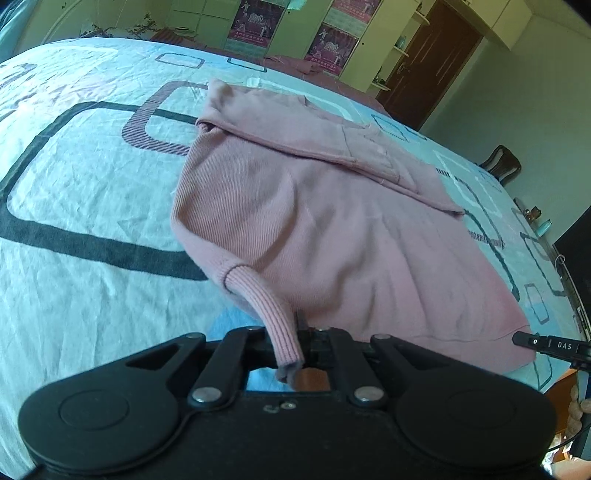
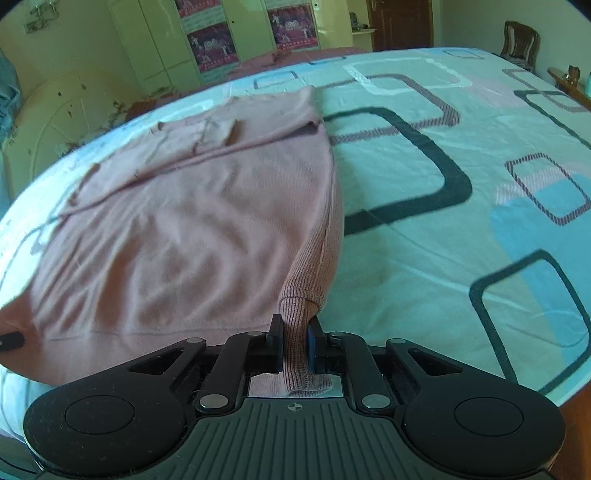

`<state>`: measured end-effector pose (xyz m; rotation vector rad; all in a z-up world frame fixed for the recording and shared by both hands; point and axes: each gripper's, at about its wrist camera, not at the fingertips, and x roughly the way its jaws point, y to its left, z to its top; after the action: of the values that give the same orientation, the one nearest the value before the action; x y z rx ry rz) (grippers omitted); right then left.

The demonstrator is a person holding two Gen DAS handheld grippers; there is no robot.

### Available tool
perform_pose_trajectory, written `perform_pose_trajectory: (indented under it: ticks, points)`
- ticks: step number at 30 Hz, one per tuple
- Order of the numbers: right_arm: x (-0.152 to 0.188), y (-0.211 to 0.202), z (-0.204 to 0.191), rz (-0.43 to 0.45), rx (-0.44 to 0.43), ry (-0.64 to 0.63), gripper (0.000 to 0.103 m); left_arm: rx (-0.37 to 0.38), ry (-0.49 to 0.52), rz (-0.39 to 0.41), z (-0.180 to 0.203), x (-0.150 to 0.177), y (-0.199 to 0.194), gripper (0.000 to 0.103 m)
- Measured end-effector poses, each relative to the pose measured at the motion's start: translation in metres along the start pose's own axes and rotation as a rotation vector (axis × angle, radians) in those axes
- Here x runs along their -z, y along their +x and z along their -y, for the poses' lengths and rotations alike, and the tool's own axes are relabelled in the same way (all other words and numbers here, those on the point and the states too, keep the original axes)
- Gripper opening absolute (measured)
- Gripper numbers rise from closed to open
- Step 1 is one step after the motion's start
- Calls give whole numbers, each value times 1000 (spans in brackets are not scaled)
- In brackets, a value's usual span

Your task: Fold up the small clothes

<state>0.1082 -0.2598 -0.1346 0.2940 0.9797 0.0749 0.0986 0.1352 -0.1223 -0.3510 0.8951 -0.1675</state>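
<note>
A pink knit sweater [image 1: 314, 221] lies flat on the bed, its upper part folded over across the body. At its near left corner my left gripper [image 1: 301, 332] is shut on a ribbed cuff [image 1: 269, 306], which hangs down between the jaws. In the right wrist view the same sweater [image 2: 184, 221] spreads to the left, and my right gripper [image 2: 295, 332] is shut on the ribbed cuff [image 2: 295, 354] at its near right corner. A black tip of the right gripper [image 1: 546, 345] shows at the sweater's hem in the left wrist view.
The bed sheet [image 2: 443, 240] is pale blue with dark and pink rounded squares, and reaches far to either side of the sweater. Beyond the bed stand a wardrobe with posters [image 1: 255, 22], a brown door [image 1: 428, 62] and a wooden chair [image 2: 519, 40]. The bed's near edge [image 2: 576, 402] shows at the right.
</note>
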Motion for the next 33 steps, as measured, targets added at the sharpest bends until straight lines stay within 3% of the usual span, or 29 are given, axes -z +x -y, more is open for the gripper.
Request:
perform_pose_trajectory:
  ticks: [9,18,25,33]
  points:
    - [-74,-10,-4,114,-123,51,11,60,-7,140,13,-77,1,4]
    - [-178,38,-7,190,-174,88,11,24,9,270,21,-165,49,4]
    - [-245,108,-4,187,-167,154,11,-39,8,297,23,-227,110,4]
    - [-294,192,3,133,-141,208,11,-123,-39,231,5,-268,186,4]
